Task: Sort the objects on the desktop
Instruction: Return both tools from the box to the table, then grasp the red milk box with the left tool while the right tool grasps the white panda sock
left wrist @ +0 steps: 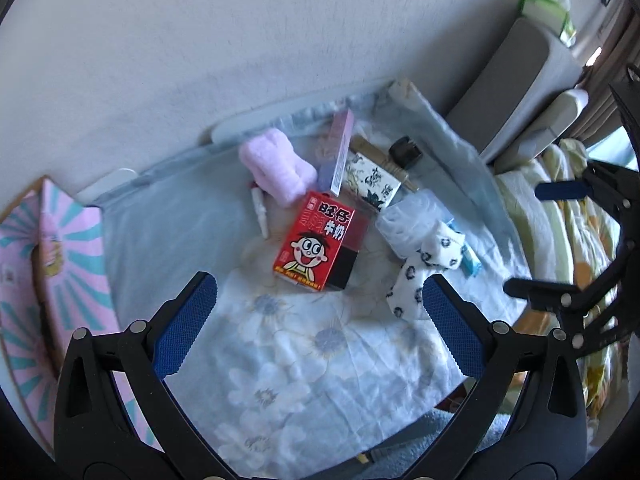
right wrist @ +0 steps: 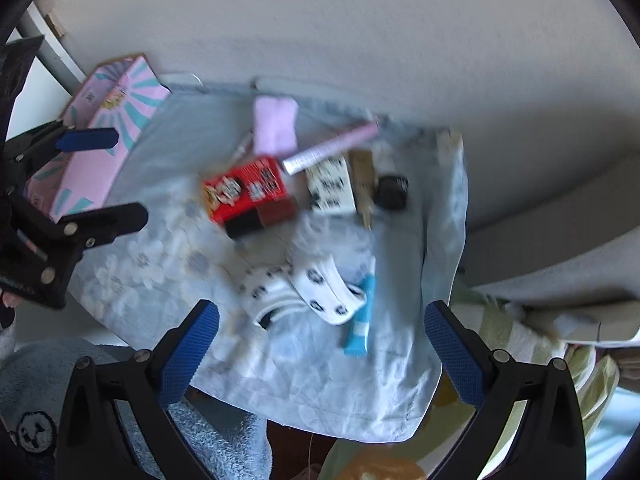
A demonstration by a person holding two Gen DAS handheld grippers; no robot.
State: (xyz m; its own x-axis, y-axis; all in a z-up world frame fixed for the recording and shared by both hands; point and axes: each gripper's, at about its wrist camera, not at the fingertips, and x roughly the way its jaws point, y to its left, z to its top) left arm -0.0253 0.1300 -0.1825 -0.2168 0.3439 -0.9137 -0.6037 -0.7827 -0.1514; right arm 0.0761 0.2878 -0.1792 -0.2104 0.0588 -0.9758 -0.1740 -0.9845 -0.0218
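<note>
I am holding both claws spread wide and empty above the table, so nothing is pinched yet. My left claw (left wrist: pixel 320 304) is hovering over the bare near part of the floral cloth (left wrist: pixel 304 360), and the red milk carton (left wrist: pixel 320 240) is lying flat just beyond its fingertips, roughly centred between them. That looks to me like the natural first pick for this side. The spotted socks (left wrist: pixel 424 268) are lying crumpled just inside the right fingertip, partly overlapping a clear plastic packet (left wrist: pixel 412 216).

My right claw (right wrist: pixel 322 320) is hanging over the near right part of the cloth, and here the spotted socks (right wrist: pixel 312 288) are sitting almost directly between the fingertips, with a blue tube (right wrist: pixel 360 320) touching their right side. I am judging these two as the right side's closest candidates.

Further off, the clutter is bunching toward the wall: a pink fluffy piece (left wrist: pixel 276 168), a white pen (left wrist: pixel 260 212) beside it, a long pink box (left wrist: pixel 340 152) leaning across a white flower-printed box (left wrist: pixel 372 180), and a small black pot (left wrist: pixel 406 152) at the far right. They are heaped loosely, some touching, presumably waiting to be sorted.

On the far left a pink and teal striped box (left wrist: pixel 52 248) is standing open at the table's edge; I am guessing it is the destination, though I cannot confirm that.
</note>
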